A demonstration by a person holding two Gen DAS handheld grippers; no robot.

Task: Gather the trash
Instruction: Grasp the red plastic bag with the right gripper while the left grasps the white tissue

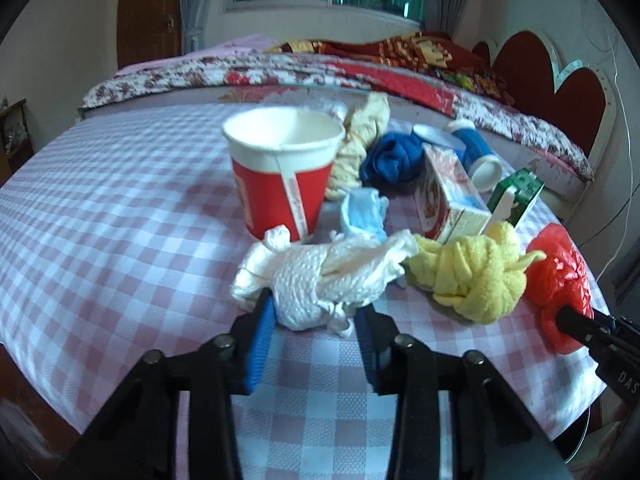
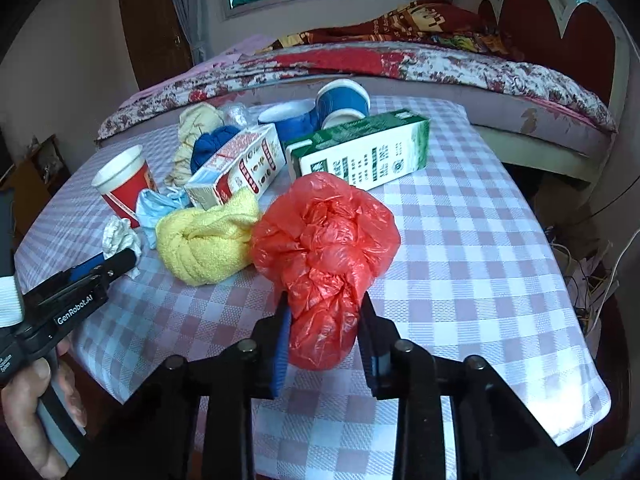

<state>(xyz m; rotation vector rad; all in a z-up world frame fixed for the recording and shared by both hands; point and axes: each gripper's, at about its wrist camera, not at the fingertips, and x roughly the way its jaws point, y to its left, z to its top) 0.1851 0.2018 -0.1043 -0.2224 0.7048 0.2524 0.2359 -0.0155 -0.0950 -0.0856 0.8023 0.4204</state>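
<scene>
Left gripper [image 1: 314, 314] straddles the crumpled white tissue [image 1: 320, 280] just in front of the red paper cup [image 1: 280, 168], jaws apart, not yet pinching, while right gripper [image 2: 324, 328] brackets the red plastic bag [image 2: 324, 248] to the cup's right, likewise unclosed, apparently so each wad sits centred before squeezing.

- Paper cup [image 1: 282, 168] stood upright on the table [image 1: 120, 208], left of the pile.
- Crumpled tissue wad [image 1: 320, 280] lay before the cup, between the fingers of the left gripper [image 1: 316, 320].
- Knotted towel [image 1: 476, 276] lay just right of the wad, touching it.
- Plastic bag [image 2: 324, 256] lay right of the towel, between the fingers of the right gripper [image 2: 324, 332].
- Two cartons [image 2: 356, 152] lay on their sides behind towel and bag.
- Bed [image 2: 400, 64] stood behind the table.
</scene>
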